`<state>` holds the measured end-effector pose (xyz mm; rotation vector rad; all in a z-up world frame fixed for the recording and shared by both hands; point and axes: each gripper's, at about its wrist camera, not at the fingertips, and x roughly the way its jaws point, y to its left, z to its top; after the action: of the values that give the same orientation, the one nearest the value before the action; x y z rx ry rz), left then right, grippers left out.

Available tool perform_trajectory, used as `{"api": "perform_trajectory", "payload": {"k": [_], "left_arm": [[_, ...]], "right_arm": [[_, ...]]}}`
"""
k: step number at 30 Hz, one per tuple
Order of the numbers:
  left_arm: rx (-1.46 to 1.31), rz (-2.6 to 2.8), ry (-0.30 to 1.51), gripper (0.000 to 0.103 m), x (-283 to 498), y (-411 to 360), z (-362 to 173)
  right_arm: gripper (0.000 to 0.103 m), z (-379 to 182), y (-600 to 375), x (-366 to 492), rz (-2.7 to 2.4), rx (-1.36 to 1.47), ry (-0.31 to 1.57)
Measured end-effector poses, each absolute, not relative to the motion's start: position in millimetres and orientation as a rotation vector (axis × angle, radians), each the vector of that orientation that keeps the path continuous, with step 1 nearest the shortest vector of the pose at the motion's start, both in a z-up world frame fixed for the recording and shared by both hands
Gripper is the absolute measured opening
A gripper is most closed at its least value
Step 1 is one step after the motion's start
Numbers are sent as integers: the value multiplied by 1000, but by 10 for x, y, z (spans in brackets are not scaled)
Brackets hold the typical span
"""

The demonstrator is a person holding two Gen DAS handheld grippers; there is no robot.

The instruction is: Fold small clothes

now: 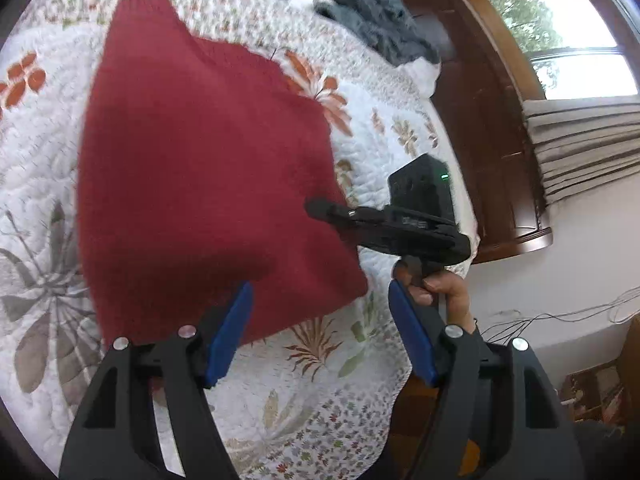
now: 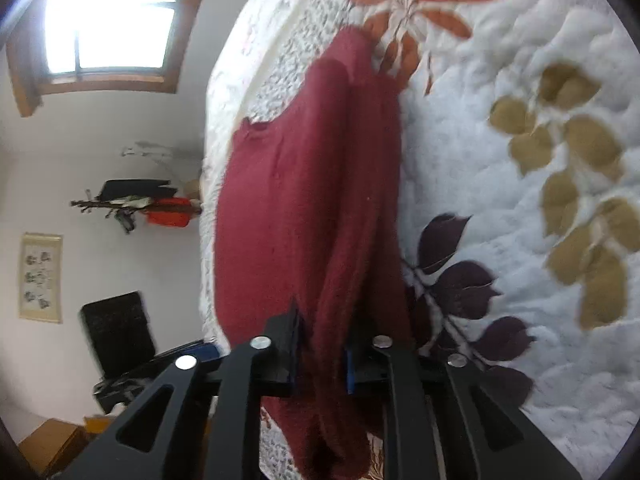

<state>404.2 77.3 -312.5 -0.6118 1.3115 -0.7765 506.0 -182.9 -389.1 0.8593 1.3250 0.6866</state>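
1. Flat on the white quilted bedspread with orange and grey leaf prints (image 1: 380, 152) lies a dark red knitted sweater (image 1: 200, 168); it covers the middle of the quilt, with its narrow end towards the grey fuzzy blanket (image 1: 372, 16) heaped at the quilt's far side.
2. Over the sweater's near edge hovers the left gripper (image 1: 320, 332), its blue-padded fingers (image 1: 228, 332) spread wide with nothing between them.
3. Right of the sweater, a hand (image 1: 436, 288) grasps the handle of the right gripper (image 2: 320, 356), whose black tip meets the sweater's right edge.
4. Seen from the right wrist, a bunched fold of the red knit runs between that gripper's fingers, which are closed tight on it, lifting a ridge above the quilt.
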Motion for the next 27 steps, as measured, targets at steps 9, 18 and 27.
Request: {"api": "perform_trajectory", "payload": {"k": [9,18,27], "left_arm": [[-648,-786,1281,62,4004,761,-3221],[-610,-734,1362,61,3945,582,-3601],[-667,-823,1224,66,4052,892,-3060]], "right_arm": [[50,-3632,-2141,5249,607,845,1208],[8,-3564,-1703,5551,581,607,1196],[25,-3664,-1751,5537,526,604,1163]]}}
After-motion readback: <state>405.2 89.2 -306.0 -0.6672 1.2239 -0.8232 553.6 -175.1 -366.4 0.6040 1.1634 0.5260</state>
